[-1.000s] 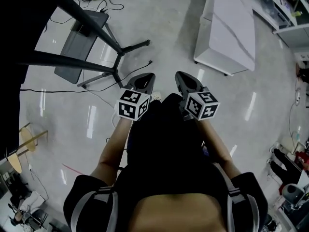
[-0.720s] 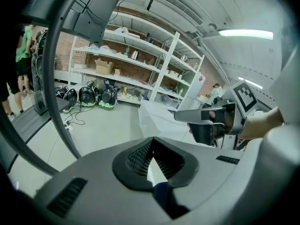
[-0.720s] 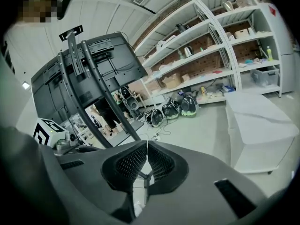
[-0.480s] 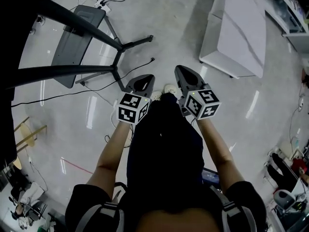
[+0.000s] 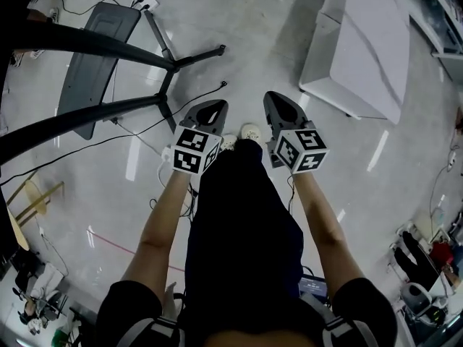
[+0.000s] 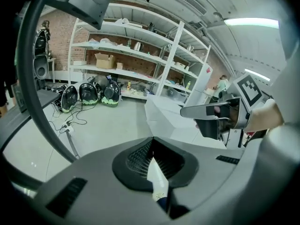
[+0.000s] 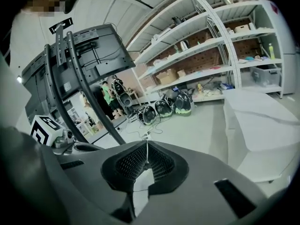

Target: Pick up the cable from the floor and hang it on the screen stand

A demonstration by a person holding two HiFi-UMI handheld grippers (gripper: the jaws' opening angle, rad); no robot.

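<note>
Standing right by this person, I can see 2 grippers held out low, side by side above their shoes [image 5: 249,131]. The left gripper [image 5: 209,108] has its fingers [image 6: 133,158] squeezed fully together with nothing between them. The right gripper [image 5: 279,101] looks the same: fingers [image 7: 126,165] meeting at the tips, holding nothing. The black cable [image 5: 194,99] lies on the floor [image 5: 246,20]. 1 end sits just ahead of the left gripper, and the rest trails off past the feet of the screen stand [image 5: 168,69]. Neither gripper touches it.
</note>
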